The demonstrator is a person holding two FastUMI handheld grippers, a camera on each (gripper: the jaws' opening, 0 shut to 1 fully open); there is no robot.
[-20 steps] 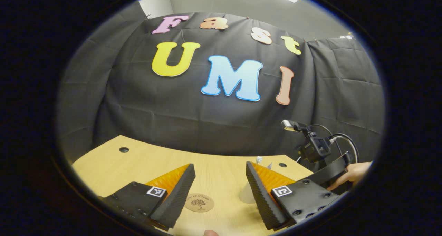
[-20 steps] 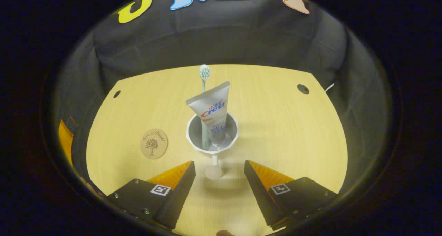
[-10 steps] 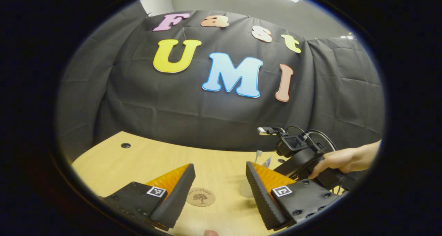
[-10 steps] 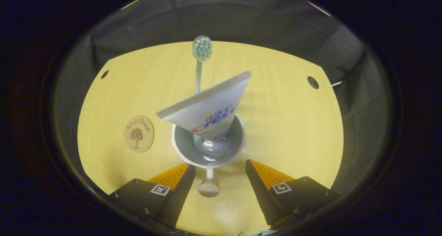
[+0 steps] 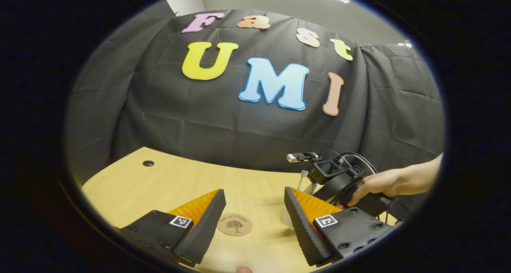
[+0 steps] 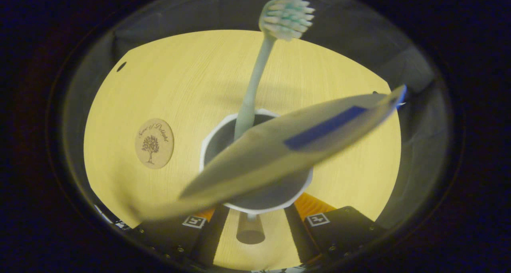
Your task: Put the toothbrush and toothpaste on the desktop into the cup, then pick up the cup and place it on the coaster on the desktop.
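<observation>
**Cup loaded, on the desk beside the coaster**

Cup (image 6: 255, 201) standing on desk (image 6: 191, 77), toothbrush (image 6: 255, 85) and toothpaste (image 6: 279, 145) leaning inside. Coaster (image 6: 154, 143) bare, near on its left. Right gripper (image 6: 253, 225) spread wide astride the cup's handle, fingers clear of it. Left gripper (image 5: 254, 221) parted too, empty, hovering over the coaster (image 5: 234, 224), a hand (image 5: 379, 183) farther off.

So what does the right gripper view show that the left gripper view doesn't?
Right gripper view: the toothbrush and toothpaste standing in the cup, seen close from above. Left gripper view: a hand and the black cloth wall. Both: the round coaster lying on the wooden desktop.
</observation>
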